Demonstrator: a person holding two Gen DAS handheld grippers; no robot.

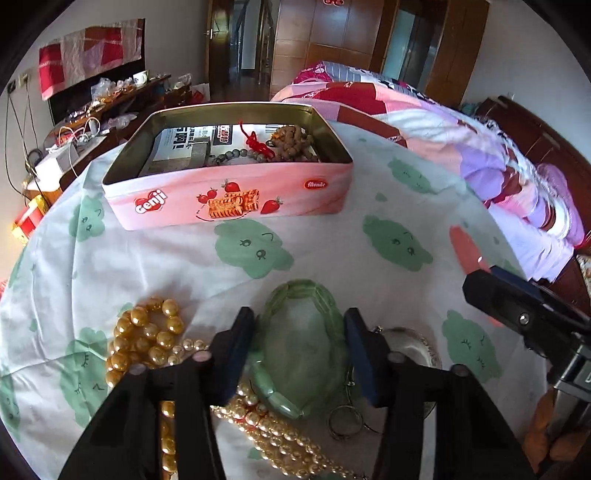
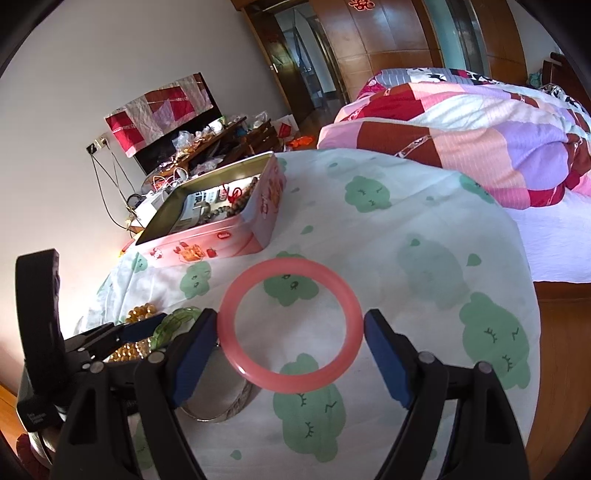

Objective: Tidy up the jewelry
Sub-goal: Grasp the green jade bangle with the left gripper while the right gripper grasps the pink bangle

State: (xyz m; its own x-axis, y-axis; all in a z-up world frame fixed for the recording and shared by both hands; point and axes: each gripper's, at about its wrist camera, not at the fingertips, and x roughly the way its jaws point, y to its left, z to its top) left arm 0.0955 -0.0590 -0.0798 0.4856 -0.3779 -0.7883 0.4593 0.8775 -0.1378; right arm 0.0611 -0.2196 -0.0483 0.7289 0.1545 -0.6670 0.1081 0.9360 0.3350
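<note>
On the pink tin (image 1: 229, 195) I read "Genji" in white letters on a red heart at the left of its front wall, and "Monde" in a small red oval at the right. Inside the tin lies a printed paper (image 1: 184, 142) with bold black characters that I cannot make out. A red paper sign (image 2: 362, 4) sits on the wooden wardrobe door; its character is cut off.
</note>
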